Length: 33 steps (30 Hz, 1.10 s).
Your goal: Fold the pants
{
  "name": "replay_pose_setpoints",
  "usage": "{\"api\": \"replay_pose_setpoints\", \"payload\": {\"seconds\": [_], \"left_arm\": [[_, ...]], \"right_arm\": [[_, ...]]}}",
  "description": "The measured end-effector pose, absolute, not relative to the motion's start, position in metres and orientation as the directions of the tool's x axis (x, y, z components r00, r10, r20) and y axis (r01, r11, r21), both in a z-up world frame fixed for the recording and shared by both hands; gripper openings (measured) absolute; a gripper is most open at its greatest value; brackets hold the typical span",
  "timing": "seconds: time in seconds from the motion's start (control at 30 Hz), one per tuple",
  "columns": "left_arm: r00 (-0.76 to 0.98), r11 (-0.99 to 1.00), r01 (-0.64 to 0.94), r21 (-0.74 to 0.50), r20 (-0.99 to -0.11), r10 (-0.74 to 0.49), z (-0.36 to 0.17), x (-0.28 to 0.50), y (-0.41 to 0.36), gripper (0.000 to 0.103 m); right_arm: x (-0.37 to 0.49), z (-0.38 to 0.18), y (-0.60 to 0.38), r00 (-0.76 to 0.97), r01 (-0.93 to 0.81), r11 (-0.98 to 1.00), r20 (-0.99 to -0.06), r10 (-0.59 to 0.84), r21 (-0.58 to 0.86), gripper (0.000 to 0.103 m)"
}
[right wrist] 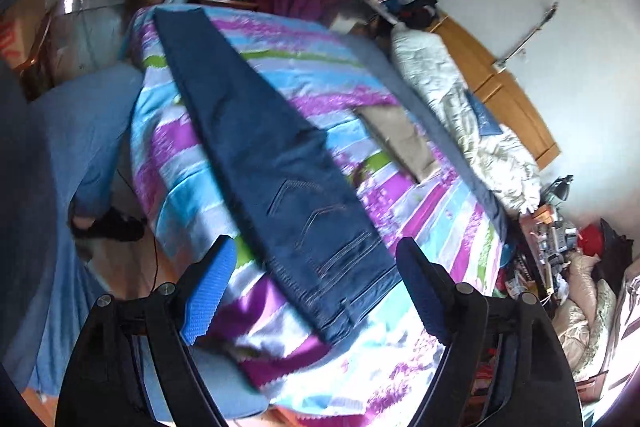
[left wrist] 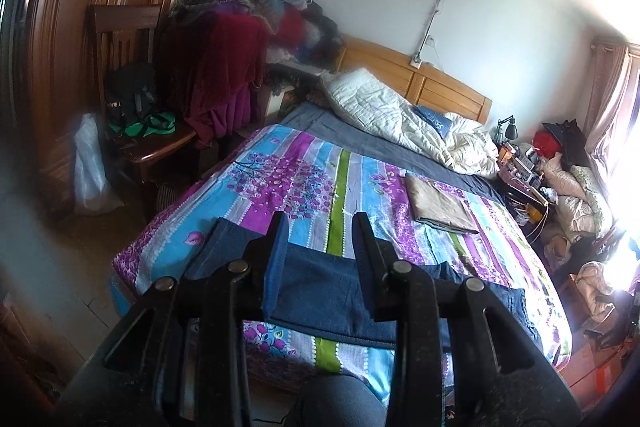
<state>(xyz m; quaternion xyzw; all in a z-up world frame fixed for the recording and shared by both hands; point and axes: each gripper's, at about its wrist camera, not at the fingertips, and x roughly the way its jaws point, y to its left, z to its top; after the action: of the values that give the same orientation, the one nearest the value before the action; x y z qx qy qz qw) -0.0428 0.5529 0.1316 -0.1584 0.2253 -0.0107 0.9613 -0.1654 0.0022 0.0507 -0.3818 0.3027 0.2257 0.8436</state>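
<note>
Floral striped bedspread (right wrist: 192, 187) carries dark jeans (right wrist: 272, 163) lengthwise, folded tan cloth (left wrist: 440, 203) beyond them; left gripper (left wrist: 322, 227) and right gripper (right wrist: 316, 255) spread above.

Landmark: jeans (right wrist: 256, 147), laid along the bed's foot edge. Beyond them, open striped sheet (left wrist: 304, 183). Only obstacle there: folded tan garment (left wrist: 440, 203), well apart. Farther back, rumpled white quilt (left wrist: 404, 119) blocks the headboard end. Person's leg (right wrist: 80, 131) probably crowds the near side.
</note>
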Motion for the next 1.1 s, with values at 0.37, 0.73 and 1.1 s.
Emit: {"api": "replay_pose_setpoints", "payload": {"seconds": [0.37, 0.73, 1.1], "left_arm": [[0.892, 0.953, -0.024, -0.303, -0.438, -0.117, 0.131, -0.033, 0.542, 0.039], [0.874, 0.952, -0.025, -0.304, -0.469, -0.127, 0.117, -0.031, 0.539, 0.04], [0.858, 0.936, -0.035, -0.35, -0.49, -0.151, 0.1, -0.025, 0.544, 0.041]], "right_arm": [[-0.186, 0.098, -0.041, 0.717, -0.599, 0.707, -0.644, 0.265, -0.376, 0.085], [-0.177, 0.112, -0.033, 0.743, -0.592, 0.728, -0.585, 0.326, -0.346, 0.085], [-0.159, 0.112, -0.02, 0.703, -0.635, 0.707, -0.61, 0.365, -0.309, 0.085]]}}
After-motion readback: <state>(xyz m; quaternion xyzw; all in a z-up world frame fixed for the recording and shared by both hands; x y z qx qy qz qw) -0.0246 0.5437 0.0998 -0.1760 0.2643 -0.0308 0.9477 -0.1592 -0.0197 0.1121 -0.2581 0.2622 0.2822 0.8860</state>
